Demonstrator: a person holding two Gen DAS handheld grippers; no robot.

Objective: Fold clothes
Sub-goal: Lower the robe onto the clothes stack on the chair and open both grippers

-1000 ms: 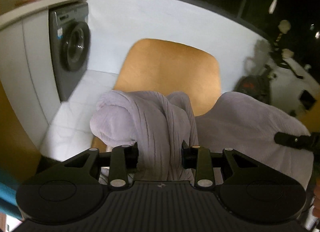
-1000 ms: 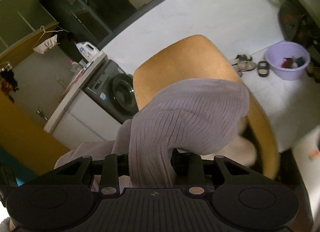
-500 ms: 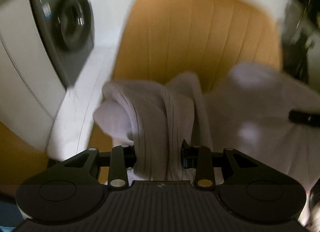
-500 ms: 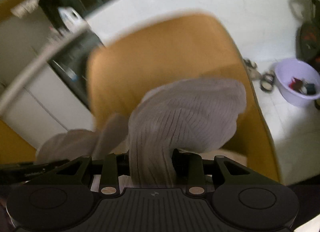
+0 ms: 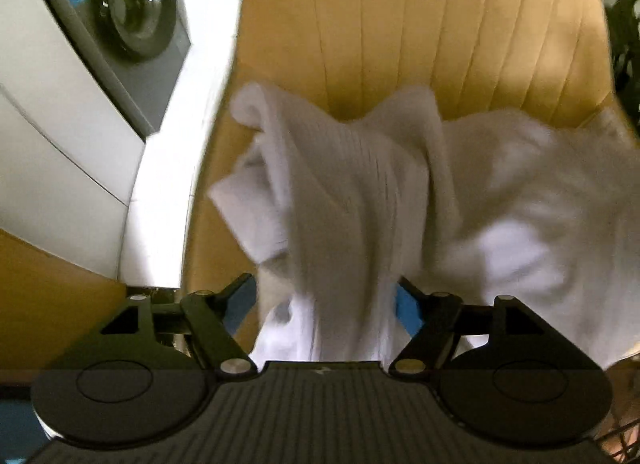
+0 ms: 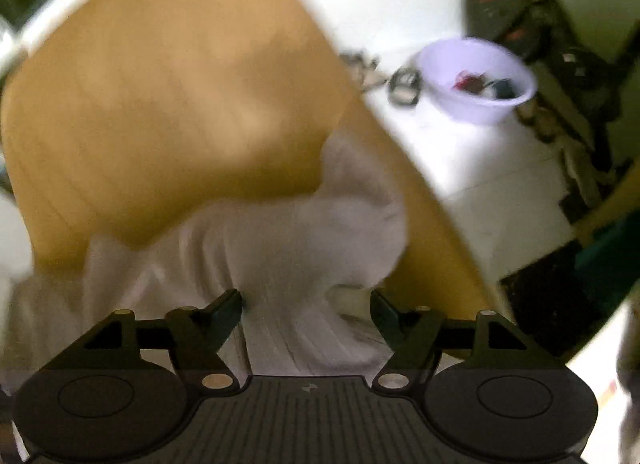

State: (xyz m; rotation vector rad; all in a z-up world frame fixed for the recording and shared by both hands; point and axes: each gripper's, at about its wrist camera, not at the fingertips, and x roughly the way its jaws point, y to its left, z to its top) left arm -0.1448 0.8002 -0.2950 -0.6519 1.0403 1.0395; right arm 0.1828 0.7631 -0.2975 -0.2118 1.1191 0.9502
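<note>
Sweater (image 5: 360, 192), pale ribbed knit: lies on yellow chair (image 5: 440, 24). Your L claw (image 5: 326, 296) & R claw (image 6: 306, 304) just opened, jaws apart, cloth loose btwn them.

Garment (image 5: 360, 192): pale ribbed knit cloth, soft, matt. Chair (image 5: 460, 24): tan upholstery w/ stitched channels, smooth, slight sheen. Left gripper (image 5: 326, 300) & right gripper (image 6: 306, 308): matt black plastic, ridged body, shiny metal pins. Washer (image 5: 132, 12): grey w/ glossy glass door. Basin (image 6: 476, 80): smooth lilac plastic.
</note>
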